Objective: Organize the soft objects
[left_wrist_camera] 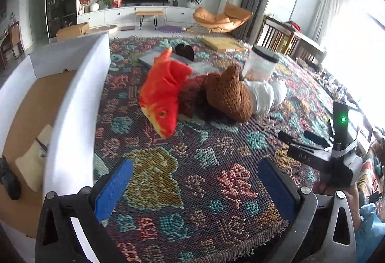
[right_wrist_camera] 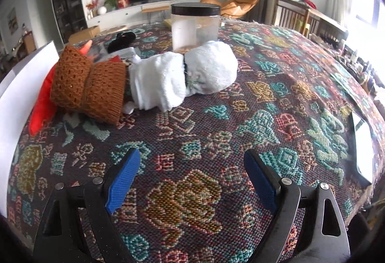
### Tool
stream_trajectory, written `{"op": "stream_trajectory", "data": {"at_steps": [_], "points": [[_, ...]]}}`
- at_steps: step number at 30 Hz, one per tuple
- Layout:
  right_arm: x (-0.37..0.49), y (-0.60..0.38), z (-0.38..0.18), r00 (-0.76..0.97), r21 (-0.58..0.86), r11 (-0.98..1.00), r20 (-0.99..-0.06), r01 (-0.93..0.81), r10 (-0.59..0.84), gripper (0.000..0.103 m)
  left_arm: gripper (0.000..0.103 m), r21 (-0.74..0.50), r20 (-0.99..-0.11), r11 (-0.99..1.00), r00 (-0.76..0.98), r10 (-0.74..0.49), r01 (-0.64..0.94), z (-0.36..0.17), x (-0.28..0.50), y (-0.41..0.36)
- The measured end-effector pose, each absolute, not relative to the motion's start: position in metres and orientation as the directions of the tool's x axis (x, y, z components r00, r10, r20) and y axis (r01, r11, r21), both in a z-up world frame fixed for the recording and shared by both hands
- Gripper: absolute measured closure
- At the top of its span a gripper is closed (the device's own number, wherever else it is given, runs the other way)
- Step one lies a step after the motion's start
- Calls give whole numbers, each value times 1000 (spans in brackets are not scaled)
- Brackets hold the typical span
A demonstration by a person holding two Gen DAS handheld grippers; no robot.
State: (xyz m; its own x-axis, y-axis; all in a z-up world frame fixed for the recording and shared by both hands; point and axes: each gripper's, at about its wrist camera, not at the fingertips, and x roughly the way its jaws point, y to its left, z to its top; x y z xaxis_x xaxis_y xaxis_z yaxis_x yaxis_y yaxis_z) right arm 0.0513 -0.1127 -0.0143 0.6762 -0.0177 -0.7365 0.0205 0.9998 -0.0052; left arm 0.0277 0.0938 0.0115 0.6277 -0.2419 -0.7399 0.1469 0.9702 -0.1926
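Patterned woven multicolour cloth (right_wrist_camera: 192, 133) covers the whole work surface; at its left edge stands a white-walled cardboard box (left_wrist_camera: 79, 104) with a brown floor, holding a cream cushion-like item (left_wrist_camera: 31, 166) and a dark object, too cut off to identify. Mid-cloth, the soft things lie bunched and touching: orange-red plush fish (left_wrist_camera: 163, 92) nearest the box, rust-brown open-knit roll (right_wrist_camera: 89, 85) beside it, white fluffy towel bundle (right_wrist_camera: 185, 75) right of that, with a clear plastic jar with black lid (right_wrist_camera: 195, 27) standing just behind. Left gripper (left_wrist_camera: 195, 181) and right gripper (right_wrist_camera: 192, 176) both hover near the cloth, blue pads spread wide, nothing between them.
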Motion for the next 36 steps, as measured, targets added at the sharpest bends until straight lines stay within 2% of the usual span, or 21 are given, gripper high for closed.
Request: {"op": "stream_trajectory", "data": {"at_steps": [5,14,20,36], "points": [[52,-122,-16,676,16,999,-736,43,-17,13,0,-137,-803,983,567,-185,126,-31,48,78],[57,-126,-31,643,15,996,-765,85,-43,13,0,-50,-838,993,536,-102,111,-76,85,72],[64,-130,-45,589,10,994,-806,105,-54,12,0,-22,-811,994,580,-80,106,-78,92,67],[62,-122,-47,590,-12,995,-804,101,-70,8,0,-15,-805,995,590,-69,97,-79,94,66]]}}
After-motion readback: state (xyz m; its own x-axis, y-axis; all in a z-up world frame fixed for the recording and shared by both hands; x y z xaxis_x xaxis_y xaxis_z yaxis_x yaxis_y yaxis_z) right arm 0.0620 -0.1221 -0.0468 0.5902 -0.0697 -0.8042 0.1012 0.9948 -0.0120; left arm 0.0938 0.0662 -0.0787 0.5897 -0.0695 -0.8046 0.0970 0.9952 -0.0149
